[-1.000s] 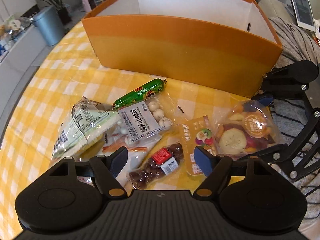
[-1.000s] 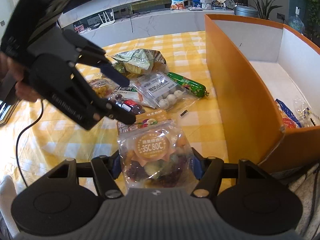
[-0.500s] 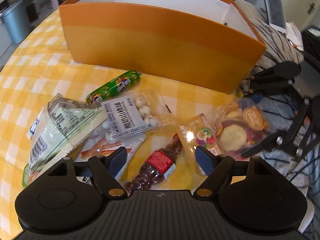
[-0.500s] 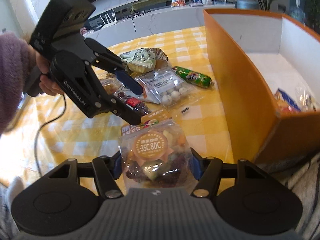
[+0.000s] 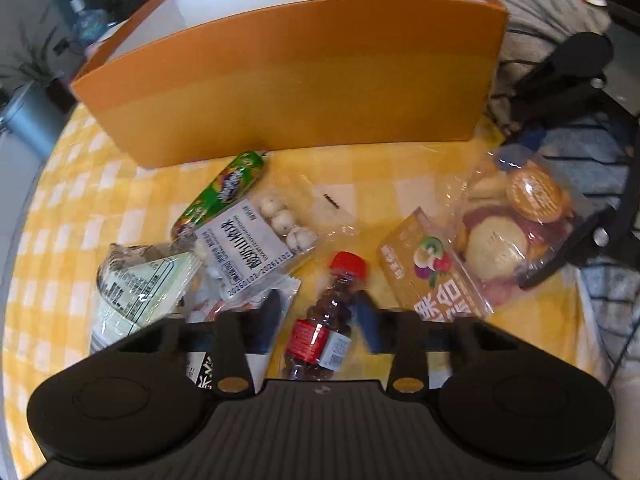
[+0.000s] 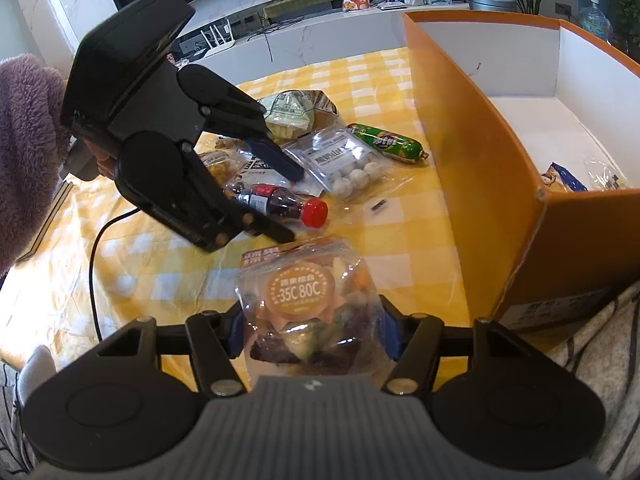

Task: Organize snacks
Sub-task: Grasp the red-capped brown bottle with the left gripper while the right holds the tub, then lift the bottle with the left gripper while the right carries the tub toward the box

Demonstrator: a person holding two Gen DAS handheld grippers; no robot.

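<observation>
- The left gripper (image 5: 320, 312) straddles the small bottle-shaped candy pack (image 5: 326, 316), which lies on its side on the yellow checked tablecloth (image 5: 72, 216) with its red cap toward the orange box (image 5: 288, 72). The jaws have just been closing, and the blurred fingers now sit against the bottle's flanks; whether they press firmly cannot be told.
- Taking the bottle across its narrow body looks sensible, since a round thing lying flat could roll from a looser hold.
- From the right wrist view, this gripper tilts steeply downward, with a hand in a fluffy purple sleeve (image 6: 24, 128) behind it.
- The right gripper (image 6: 312, 332) holds the clear bag of dried fruit and vegetable chips (image 6: 308, 308), jaws about half open with the pads against the bag's sides. It sits near the box's open end, probably for a short carry.
- The green sausage (image 5: 224, 188), the yoghurt hawthorn ball pack (image 5: 248, 244) and other packets remain loose on the cloth in front of the box wall.
- A few packets (image 6: 568, 180) already lie inside the box.
</observation>
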